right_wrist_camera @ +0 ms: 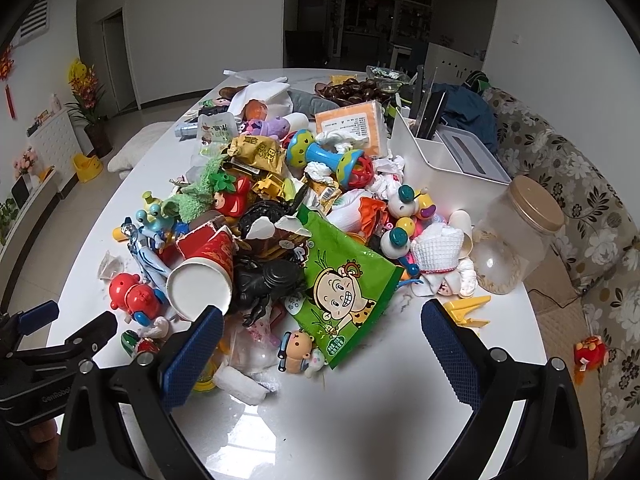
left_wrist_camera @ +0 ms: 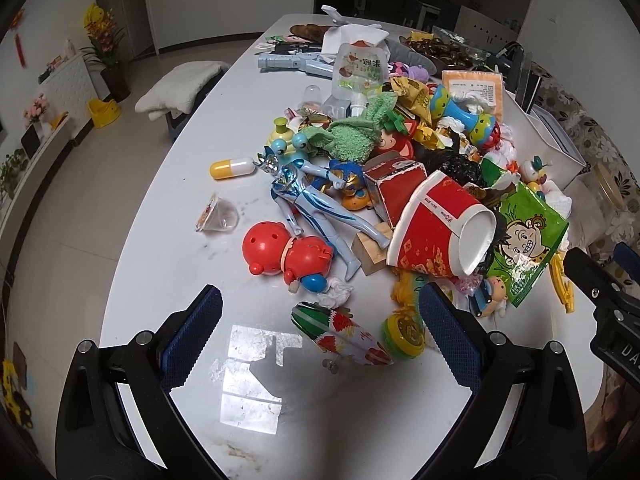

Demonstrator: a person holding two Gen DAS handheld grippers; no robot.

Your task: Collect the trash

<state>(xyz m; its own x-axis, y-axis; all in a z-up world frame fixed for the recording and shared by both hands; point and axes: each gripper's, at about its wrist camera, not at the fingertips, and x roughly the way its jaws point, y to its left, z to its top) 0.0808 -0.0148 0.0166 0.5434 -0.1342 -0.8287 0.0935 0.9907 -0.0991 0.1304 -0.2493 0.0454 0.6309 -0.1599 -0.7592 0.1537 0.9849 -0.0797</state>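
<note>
A heap of toys and trash covers the white table point(left_wrist_camera: 160, 208). A crushed red paper cup point(left_wrist_camera: 438, 232) point(right_wrist_camera: 202, 276) lies on its side near the front, beside a green snack bag point(left_wrist_camera: 524, 236) point(right_wrist_camera: 344, 284). A clear jelly cup point(left_wrist_camera: 218, 214) sits apart on the left. Gold wrappers point(right_wrist_camera: 256, 152) and crumpled tissues point(right_wrist_camera: 340, 138) lie deeper in the heap. My left gripper point(left_wrist_camera: 320, 320) is open just short of a striped toy point(left_wrist_camera: 336, 330). My right gripper point(right_wrist_camera: 320, 334) is open, its fingers flanking the green bag's near corner.
Toys fill the heap: a red round figure point(left_wrist_camera: 286, 254), a blue-silver action figure point(left_wrist_camera: 312, 200), a rattle point(right_wrist_camera: 332, 156). A white bin point(right_wrist_camera: 440, 160) and a clear jar point(right_wrist_camera: 512, 240) stand on the right, a floral sofa point(right_wrist_camera: 592, 216) beyond. Bare tabletop lies under both grippers.
</note>
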